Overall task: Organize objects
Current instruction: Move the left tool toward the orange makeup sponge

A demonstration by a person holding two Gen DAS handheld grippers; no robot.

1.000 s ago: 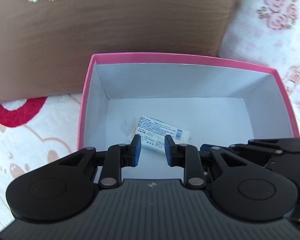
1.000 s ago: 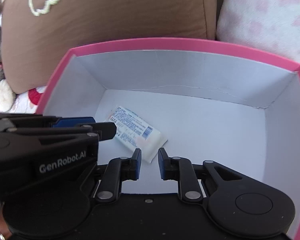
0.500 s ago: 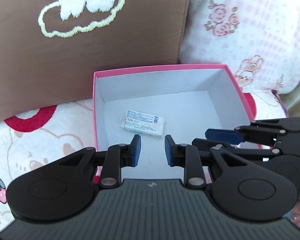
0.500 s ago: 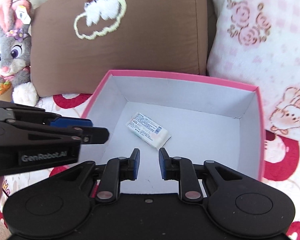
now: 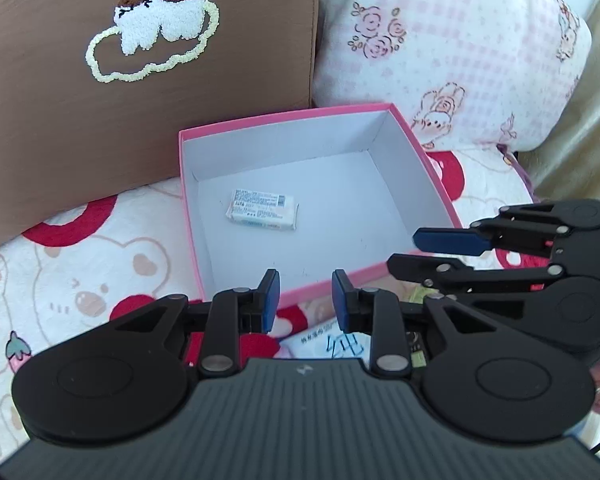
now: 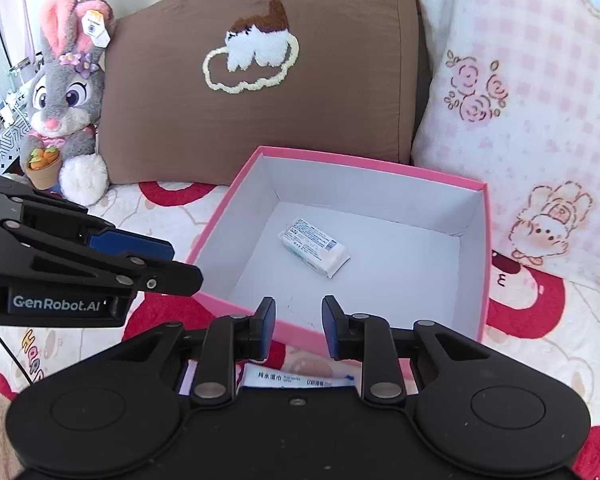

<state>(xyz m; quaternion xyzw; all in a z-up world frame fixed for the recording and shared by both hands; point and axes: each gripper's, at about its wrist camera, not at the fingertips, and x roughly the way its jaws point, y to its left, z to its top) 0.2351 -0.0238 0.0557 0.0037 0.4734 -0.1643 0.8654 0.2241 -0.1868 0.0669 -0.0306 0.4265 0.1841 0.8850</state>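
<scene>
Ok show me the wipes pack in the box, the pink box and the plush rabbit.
wipes pack (image 6: 315,246): right wrist view, middle of its printed top.
pink box (image 6: 342,165): right wrist view, far rim.
plush rabbit (image 6: 62,98): right wrist view, its face.

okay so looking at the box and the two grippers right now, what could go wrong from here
The next pack lies right against the box's near wall, partly hidden under the right gripper; reaching for it could nudge the box across the soft blanket.
The left gripper and right gripper sit side by side, so they might collide if both go for that pack.
The box rests on soft bedding, so pressing on its rim could tip it.
</scene>
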